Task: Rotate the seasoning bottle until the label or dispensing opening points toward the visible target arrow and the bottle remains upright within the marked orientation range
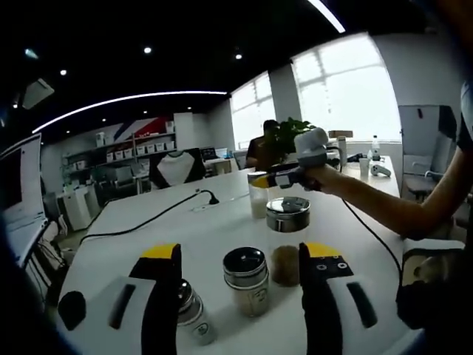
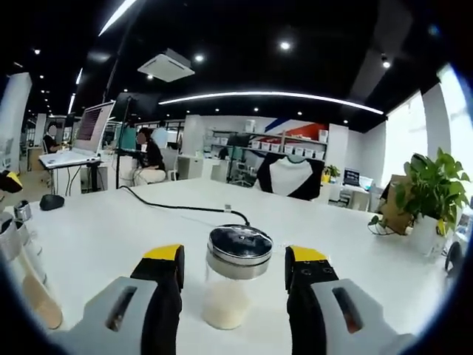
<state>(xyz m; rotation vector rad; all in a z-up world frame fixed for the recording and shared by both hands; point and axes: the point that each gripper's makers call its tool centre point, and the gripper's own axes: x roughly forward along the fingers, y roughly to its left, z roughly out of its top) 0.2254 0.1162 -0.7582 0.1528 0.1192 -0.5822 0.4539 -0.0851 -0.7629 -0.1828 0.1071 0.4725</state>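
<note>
No text, brand, number or sign can be read in either view. In the left gripper view, the small jar [image 1: 247, 281] between the jaws carries a pale label with a dark mark on it, too small and blurred to make out. The little bottle [image 1: 194, 314] beside the left jaw has a label with a greenish smudge, equally illegible. In the right gripper view, the laptop screen [image 2: 92, 124] across the counter [image 2: 133, 222] shows lines of content that cannot be deciphered. The glass jar [image 2: 233, 285] standing between the jaws shows no lettering.
</note>
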